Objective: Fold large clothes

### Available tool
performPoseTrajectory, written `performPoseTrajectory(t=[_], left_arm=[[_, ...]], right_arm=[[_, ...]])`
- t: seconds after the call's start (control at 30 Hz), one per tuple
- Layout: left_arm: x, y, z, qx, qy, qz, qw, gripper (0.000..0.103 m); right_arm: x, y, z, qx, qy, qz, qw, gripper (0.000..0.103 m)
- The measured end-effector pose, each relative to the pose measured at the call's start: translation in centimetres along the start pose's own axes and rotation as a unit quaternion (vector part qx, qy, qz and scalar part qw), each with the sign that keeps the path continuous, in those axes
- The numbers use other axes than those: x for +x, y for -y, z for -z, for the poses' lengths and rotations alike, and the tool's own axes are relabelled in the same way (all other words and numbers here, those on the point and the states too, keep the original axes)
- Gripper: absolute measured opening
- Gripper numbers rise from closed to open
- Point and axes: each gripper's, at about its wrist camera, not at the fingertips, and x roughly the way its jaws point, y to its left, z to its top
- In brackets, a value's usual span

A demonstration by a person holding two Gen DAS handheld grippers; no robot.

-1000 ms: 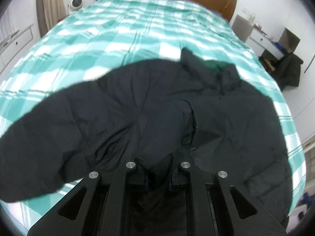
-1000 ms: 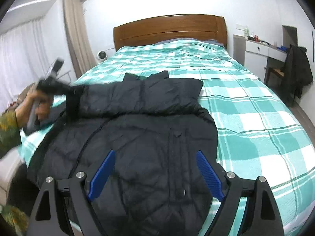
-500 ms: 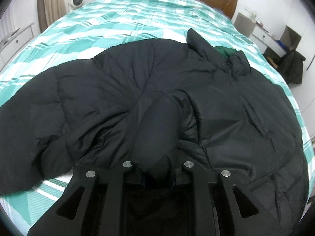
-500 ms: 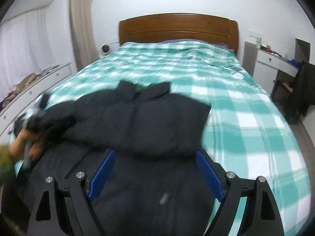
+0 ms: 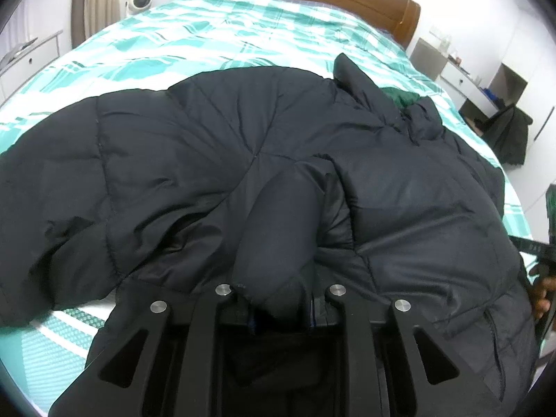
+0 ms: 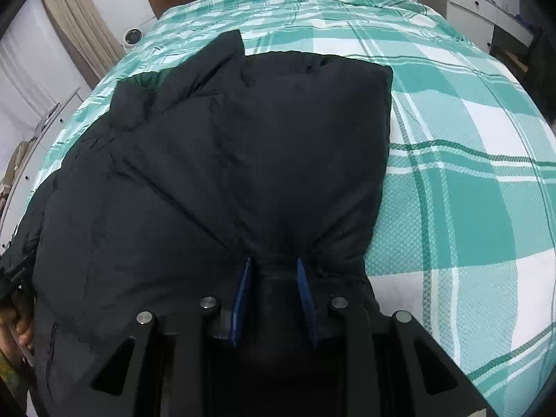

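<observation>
Black jacket (image 5: 215,160) is spread on the checked bed (image 5: 166,45), left claw (image 5: 281,307) pinching a puffy fold, right claw (image 6: 272,278) just clamped down on the hem too.

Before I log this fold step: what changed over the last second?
The right gripper swung down onto the black jacket and its jaws have just been closing, pinching fabric. The left gripper stays clamped on the sleeve, jaws easing slightly. The checked bedspread is unchanged.
</observation>
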Motion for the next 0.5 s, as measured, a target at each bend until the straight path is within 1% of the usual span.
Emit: performPoseTrajectory(t=[0.07,0.1,0.17,0.23,0.3,0.37,0.43,0.47,0.5], left_arm=[[0.0,-0.1,0.2,0.001,0.005,-0.001,1.0000,0.021],[-0.1,-0.1,0.3,0.001,0.008,0.000,1.0000,0.021],[-0.2,-0.3,0.5,-0.002,0.011,0.003,0.9999,0.021],[-0.3,-0.5,0.6,-0.005,0.012,0.007,0.9999,0.021],[-0.4,-0.6,0.7,-0.007,0.013,0.009,0.9999,0.021],[-0.4,-0.6,0.7,-0.007,0.013,0.010,0.9998,0.021],[-0.5,-0.6,0.7,-0.008,0.013,0.011,0.9998,0.021],[-0.5,-0.7,0.7,-0.008,0.013,0.012,0.9998,0.021],[-0.5,-0.7,0.7,-0.009,0.014,0.013,0.9998,0.021]], right_arm=[[-0.4,-0.3,-1.0,-0.012,-0.027,0.007,1.000,0.027],[-1.0,-0.5,-1.8,-0.018,-0.027,0.011,0.999,0.027],[-3.2,-0.8,-4.0,-0.027,0.018,0.016,0.999,0.027],[-4.4,-0.6,-6.3,-0.014,0.056,0.015,0.998,0.028],[-4.2,-0.1,-8.5,0.009,0.075,0.007,0.997,0.029],[-2.6,0.4,-9.6,0.031,0.068,0.010,0.997,0.029],[0.5,1.1,-9.7,0.050,0.037,0.023,0.998,0.028],[2.0,1.2,-9.3,0.054,0.017,0.029,0.998,0.027],[2.9,1.2,-9.0,0.054,0.006,0.033,0.998,0.026]])
